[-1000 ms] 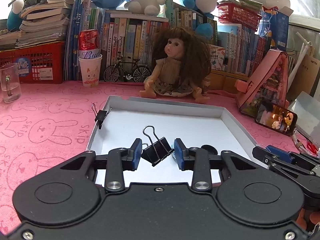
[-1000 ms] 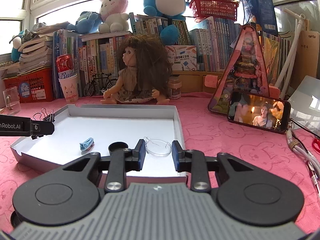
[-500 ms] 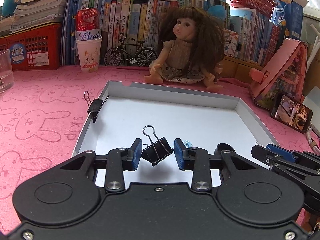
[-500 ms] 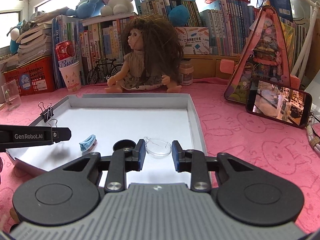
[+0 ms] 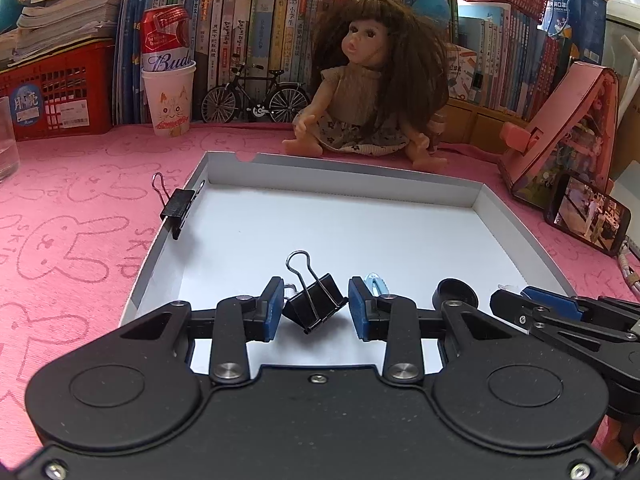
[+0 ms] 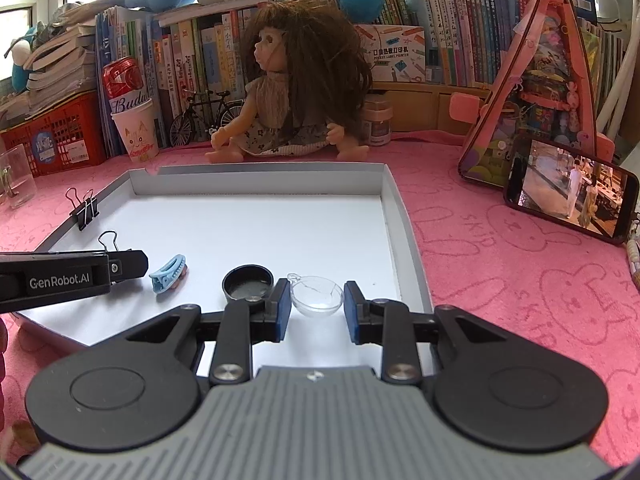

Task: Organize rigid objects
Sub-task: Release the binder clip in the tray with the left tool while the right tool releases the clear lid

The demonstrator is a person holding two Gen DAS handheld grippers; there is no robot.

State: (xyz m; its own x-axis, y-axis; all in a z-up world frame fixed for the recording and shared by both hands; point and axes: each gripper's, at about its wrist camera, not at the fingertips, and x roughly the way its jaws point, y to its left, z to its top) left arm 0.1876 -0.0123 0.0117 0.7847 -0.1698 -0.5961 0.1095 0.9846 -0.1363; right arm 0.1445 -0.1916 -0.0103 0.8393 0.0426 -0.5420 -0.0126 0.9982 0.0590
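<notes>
The binder clip (image 5: 314, 303) is light, stiff steel, best pinched across its flat black body. It sits tilted between the left hand-held gripper (image 5: 314, 308) pads, clamped, over the white tray (image 5: 344, 184). The right hand-held gripper (image 6: 317, 312) is clamped on a slick, brittle-looking clear plastic dome (image 6: 317, 295), also over the tray.

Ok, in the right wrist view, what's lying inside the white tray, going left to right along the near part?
Black binder clip in the left tool → blue hair clip → black cap → clear round dish in the right tool.
</notes>
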